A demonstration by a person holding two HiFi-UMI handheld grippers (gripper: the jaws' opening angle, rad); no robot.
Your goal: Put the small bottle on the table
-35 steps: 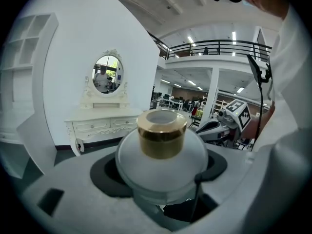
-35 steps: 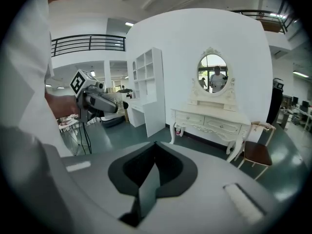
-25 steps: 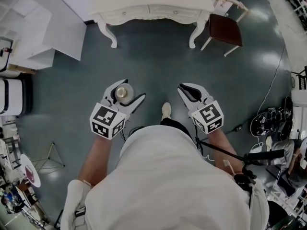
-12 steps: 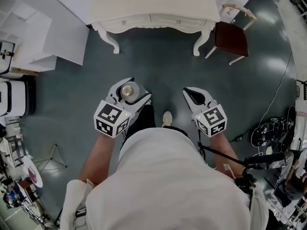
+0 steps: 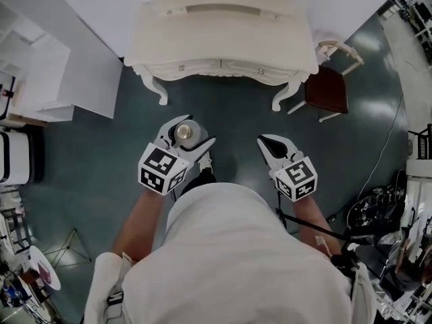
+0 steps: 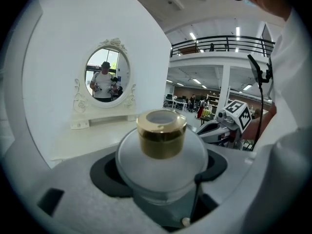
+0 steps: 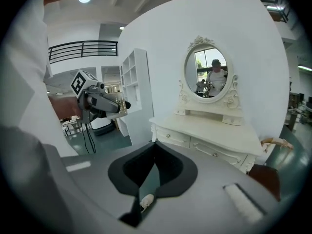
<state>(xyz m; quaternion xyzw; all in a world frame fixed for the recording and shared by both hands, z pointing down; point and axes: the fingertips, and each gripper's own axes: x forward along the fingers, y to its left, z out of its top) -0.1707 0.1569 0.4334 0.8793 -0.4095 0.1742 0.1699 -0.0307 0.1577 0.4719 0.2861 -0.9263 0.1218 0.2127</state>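
Note:
The small bottle (image 5: 186,133) is round, of frosted glass with a gold cap (image 6: 161,133). My left gripper (image 5: 196,131) is shut on its body and holds it upright above the floor, a short way in front of the white dressing table (image 5: 223,42). My right gripper (image 5: 263,140) is level with it on the right, shut with nothing in it; its jaw tips meet in the right gripper view (image 7: 155,144). The tabletop (image 7: 209,130) lies ahead of both grippers, with an oval mirror (image 6: 107,79) at its back.
A dark-seated chair (image 5: 327,90) stands at the table's right corner. White shelving (image 5: 40,73) is on the left by the wall. Cables and gear (image 5: 378,214) lie on the grey floor at the right. A person's shoe (image 5: 202,160) shows below the grippers.
The person has walked toward the dressing table, which now sits nearer and larger in the head view. Both grippers moved forward with it; the bottle stays gripped on the left.

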